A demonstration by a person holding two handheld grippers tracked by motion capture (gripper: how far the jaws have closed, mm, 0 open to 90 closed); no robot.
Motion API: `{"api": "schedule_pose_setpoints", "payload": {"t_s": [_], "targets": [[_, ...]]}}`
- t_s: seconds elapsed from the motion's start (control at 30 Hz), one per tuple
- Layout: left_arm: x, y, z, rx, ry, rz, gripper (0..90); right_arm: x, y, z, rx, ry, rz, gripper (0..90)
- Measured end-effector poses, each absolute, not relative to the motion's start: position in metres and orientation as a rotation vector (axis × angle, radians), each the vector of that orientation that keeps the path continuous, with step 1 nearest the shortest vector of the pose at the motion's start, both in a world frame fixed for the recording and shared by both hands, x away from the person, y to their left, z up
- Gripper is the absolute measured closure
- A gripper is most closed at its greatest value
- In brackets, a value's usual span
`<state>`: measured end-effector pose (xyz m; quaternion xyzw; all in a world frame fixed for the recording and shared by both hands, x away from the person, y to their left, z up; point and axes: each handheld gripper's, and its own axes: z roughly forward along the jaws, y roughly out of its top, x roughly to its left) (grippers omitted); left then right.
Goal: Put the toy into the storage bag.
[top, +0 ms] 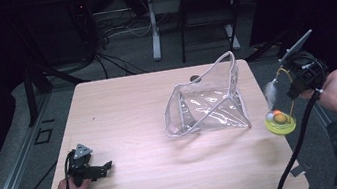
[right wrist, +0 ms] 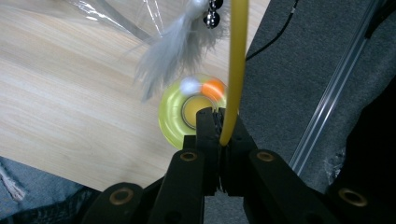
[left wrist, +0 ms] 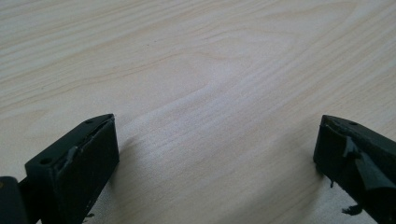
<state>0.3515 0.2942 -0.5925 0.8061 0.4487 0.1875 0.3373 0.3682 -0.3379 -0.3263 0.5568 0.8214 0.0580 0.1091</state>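
Jaws of the right gripper (right wrist: 219, 125) clench one yellow wand (right wrist: 236, 70), seemingly one feather (right wrist: 170, 51); left gripper (left wrist: 217, 158) gapes.

Stuff around my workspace, not what I'm working on

Light wood table (top: 134, 180) w/ clear plastic pouch (top: 207, 104), grey-edged, standing open near the middle-right; small dark round thing (top: 195, 78) just behind it, prob. a knob or cap, too small to tell. Beyond the table: grey floor, tangle of cables (top: 111, 32), white stand leg (top: 153, 26), dark frame legs (top: 205, 18). Metal rail (top: 11, 168) along the left.
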Motion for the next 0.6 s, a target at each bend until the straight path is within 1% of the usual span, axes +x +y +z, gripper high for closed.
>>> {"api": "schedule_pose_setpoints", "payload": {"t_s": [0.6], "targets": [[0.351,0.294,-0.592,2.107,1.158,0.474,0.1,0.386,-0.34,-0.305,1.672,2.386,0.171,87.5]]}}
